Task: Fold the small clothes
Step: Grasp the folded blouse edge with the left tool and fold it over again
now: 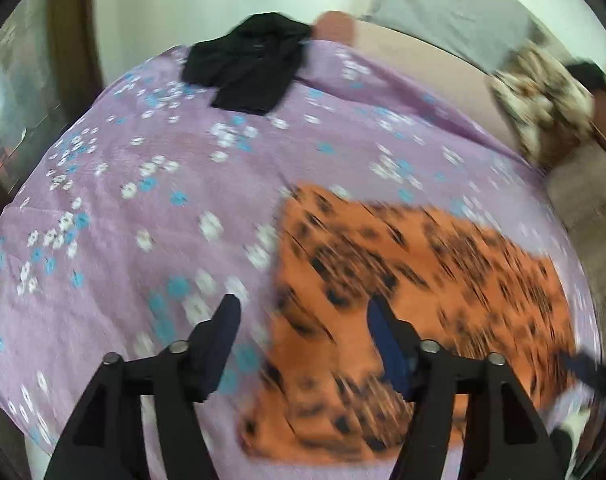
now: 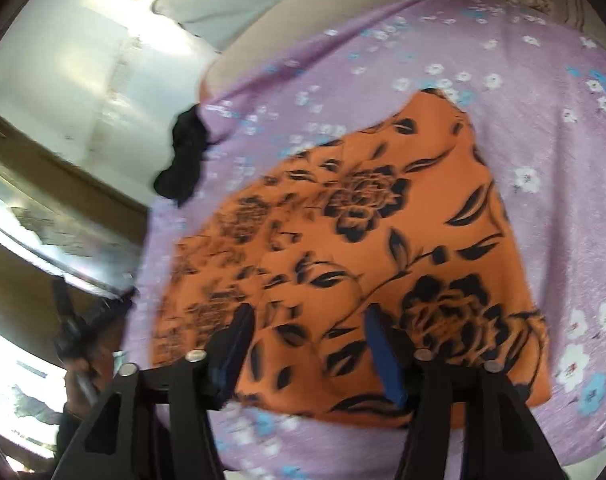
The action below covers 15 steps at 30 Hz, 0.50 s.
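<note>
An orange garment with dark flower print lies flat on a purple flowered bedsheet. In the left wrist view it lies right of centre, blurred. My left gripper is open and empty, above the garment's left edge. My right gripper is open and empty, above the garment's near part. A black garment lies crumpled at the sheet's far edge; it also shows in the right wrist view at the left edge. The left gripper shows at that view's left.
A grey pillow and a patterned pillow lie at the far side of the bed. A white wall and a brown frame stand beyond the bed's left edge.
</note>
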Available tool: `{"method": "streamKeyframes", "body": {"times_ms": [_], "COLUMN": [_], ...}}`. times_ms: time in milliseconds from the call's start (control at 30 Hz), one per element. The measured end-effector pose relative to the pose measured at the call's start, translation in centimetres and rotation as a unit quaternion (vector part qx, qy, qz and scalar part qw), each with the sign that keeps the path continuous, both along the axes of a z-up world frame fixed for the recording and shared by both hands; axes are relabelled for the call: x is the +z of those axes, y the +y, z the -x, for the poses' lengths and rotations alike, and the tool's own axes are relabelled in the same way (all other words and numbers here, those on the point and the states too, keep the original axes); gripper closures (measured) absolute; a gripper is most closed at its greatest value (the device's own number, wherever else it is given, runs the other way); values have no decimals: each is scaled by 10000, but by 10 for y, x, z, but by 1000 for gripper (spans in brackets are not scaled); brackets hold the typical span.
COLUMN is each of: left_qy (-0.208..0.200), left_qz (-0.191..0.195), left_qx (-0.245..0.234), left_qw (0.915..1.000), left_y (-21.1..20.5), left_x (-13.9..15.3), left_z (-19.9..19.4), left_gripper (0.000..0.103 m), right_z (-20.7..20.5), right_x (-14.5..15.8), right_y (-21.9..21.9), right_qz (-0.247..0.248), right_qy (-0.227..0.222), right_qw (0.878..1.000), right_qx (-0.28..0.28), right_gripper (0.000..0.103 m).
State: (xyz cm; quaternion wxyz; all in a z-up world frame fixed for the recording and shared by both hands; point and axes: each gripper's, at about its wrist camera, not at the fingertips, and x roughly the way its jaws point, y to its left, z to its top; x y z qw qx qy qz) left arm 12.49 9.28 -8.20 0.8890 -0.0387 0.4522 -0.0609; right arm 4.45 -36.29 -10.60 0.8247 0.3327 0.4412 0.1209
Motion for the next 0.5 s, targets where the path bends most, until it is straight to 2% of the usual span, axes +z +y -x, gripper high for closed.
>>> {"method": "streamKeyframes", "body": {"times_ms": [33,100,133,167,200,233,300,367,500], "left_qy": [56,388,678,701,537,427,401,368,265], "left_qz": [-105,-484,-809,-945,-1014,-1037,-938,-802,-756], "left_qx": [-53,-156,-87,-46,2,39,68,108,136], "left_qw": [9999,9980,9944,9930,9934,9937,9948,9960,9967], "left_y": [-6,-19,-24,-26,-28,-29,-32,-34,-40], "left_x": [-5,-28,-44,-47,-45,-42,-34,-27,-16], "left_z": [10,16,16,19,24,28,32,36,49], "left_gripper": [34,34,35,35,34,34,34,34,34], "right_z": [0,8,15,21,27,36,50,64,77], "right_x": [-14,-25,-19,-9,0,8,12,1,-23], "right_y": [-8,-26,-31,-31,-30,-28,-24,-17,-6], "right_qz": [-29,-568,-578,-326,-118,-23,-247,-513,-735], "right_qy": [292,362,432,393,311,181,140,379,701], "right_qw": [9995,9968,9956,9965,9970,9975,9980,9966,9931], "right_qx": [-122,-430,-596,-664,-694,-685,-562,-522,-584], "right_gripper": [34,46,46,43,36,35,29,28,28]}}
